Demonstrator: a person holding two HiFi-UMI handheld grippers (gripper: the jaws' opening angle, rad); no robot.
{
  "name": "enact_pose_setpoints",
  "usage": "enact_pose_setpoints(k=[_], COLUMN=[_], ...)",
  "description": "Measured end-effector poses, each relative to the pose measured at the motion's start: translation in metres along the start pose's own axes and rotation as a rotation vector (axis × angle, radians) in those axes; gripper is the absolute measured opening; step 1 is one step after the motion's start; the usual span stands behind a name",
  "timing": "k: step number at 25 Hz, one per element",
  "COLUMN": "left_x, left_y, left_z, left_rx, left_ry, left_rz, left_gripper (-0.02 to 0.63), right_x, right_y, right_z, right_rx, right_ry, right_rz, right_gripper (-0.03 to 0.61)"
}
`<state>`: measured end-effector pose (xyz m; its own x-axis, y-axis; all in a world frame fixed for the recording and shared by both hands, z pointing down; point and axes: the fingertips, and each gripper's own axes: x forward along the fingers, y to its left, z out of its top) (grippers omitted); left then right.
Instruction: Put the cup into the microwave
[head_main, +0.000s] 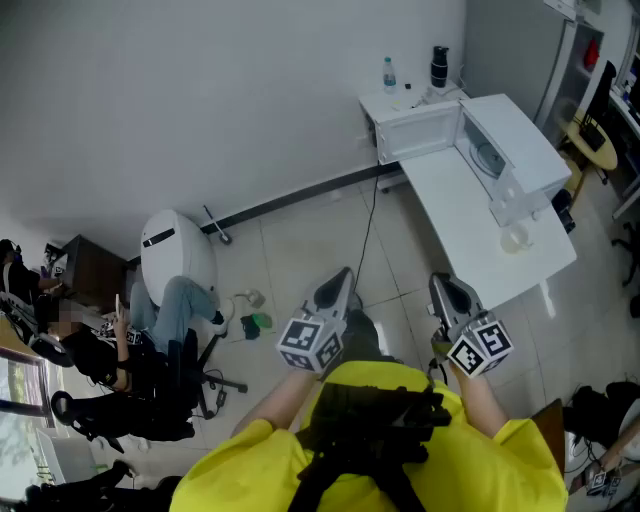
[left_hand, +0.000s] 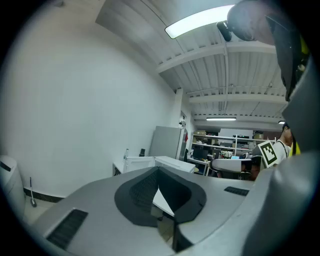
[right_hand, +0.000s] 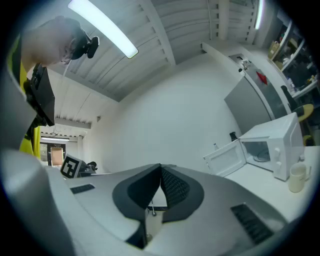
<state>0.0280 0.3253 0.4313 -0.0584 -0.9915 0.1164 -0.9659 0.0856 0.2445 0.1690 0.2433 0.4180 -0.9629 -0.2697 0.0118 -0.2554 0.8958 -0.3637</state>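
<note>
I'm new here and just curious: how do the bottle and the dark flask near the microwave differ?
The bottle is clear and slim; the flask is black and stouter. The bottle stands left of the flask in the head view. Both stand upright near the microwave.

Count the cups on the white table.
1: the cup stands on the table beside the microwave, near the table's edge. Others could hide behind the microwave.

White wall (head_main: 200, 90), tiled floor (head_main: 300, 245), white table (head_main: 460, 220)
</note>
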Motion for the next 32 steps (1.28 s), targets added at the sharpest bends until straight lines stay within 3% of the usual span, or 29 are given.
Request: enact_pose_setpoints(k=[8,21,28,32], left_x=[0.039,0.168,0.224,0.269], left_y=[0.079,0.246,0.344,0.376], left_z=[0.007,0.082,0.107,0.113], left_rx=[-0.018,-0.035,-0.027,-0.022], left_ry=[0.014,-0.001,0.026,0.062], left_rz=[0.081,0.144,0.126,0.044], left_gripper=[-0.008,-0.008,-0.008,-0.008], right_x=[0.081,0.300,0.419,0.454], right_y=[-0.028,-0.089,-0.109,-0.113], right_z=[0.006,0.040,0.050,0.066], right_rx=[0.002,0.009,0.007,-0.027], right_ry=[0.005,0.047,0.038,0.019], right_rz=[0.022,0.067,0.048,0.011], right_gripper=[0.006,0.006,0.006,0.006])
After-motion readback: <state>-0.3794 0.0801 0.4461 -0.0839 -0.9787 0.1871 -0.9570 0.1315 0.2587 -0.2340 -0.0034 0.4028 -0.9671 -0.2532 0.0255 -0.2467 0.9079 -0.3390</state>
